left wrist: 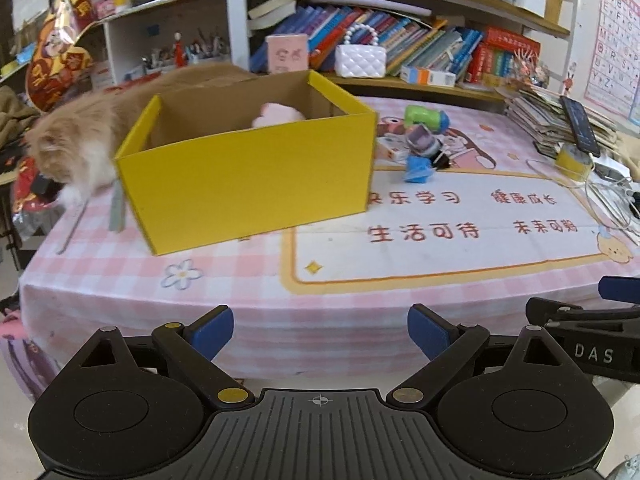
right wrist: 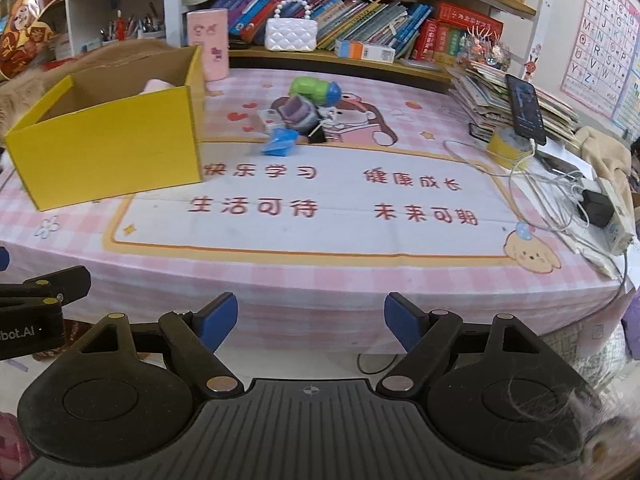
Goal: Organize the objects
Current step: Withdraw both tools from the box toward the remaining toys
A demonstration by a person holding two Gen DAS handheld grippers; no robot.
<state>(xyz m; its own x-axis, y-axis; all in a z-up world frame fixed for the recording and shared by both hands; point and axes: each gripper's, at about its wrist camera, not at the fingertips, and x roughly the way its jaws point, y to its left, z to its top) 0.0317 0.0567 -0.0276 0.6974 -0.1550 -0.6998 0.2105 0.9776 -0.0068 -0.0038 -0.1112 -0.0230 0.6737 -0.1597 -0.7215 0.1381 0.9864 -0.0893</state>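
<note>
Yellow box (left wrist: pixel 248 184): left on table (right wrist: pixel 320 280), one pink plush (left wrist: pixel 278 115) inside. Loose toys well right of it: green toy (right wrist: pixel 314 88), purple toy (right wrist: pixel 298 114), blue piece (right wrist: pixel 280 142), black clip (right wrist: pixel 318 134). Cat (left wrist: pixel 76 140) behind box. Left gripper (left wrist: pixel 320 332), right gripper (right wrist: pixel 310 320): fingers apart, empty, off the near table edge. Judged early: most items unsorted.

A child's study room in a home is shown. Crowded wooden bookshelves (right wrist: pixel 360 12), a pink alphabet wall poster (right wrist: pixel 604 36) and a pink cartoon-printed counter cloth (right wrist: pixel 320 240) are seen. A fluffy ginger cat (left wrist: pixel 80 140) is present.
</note>
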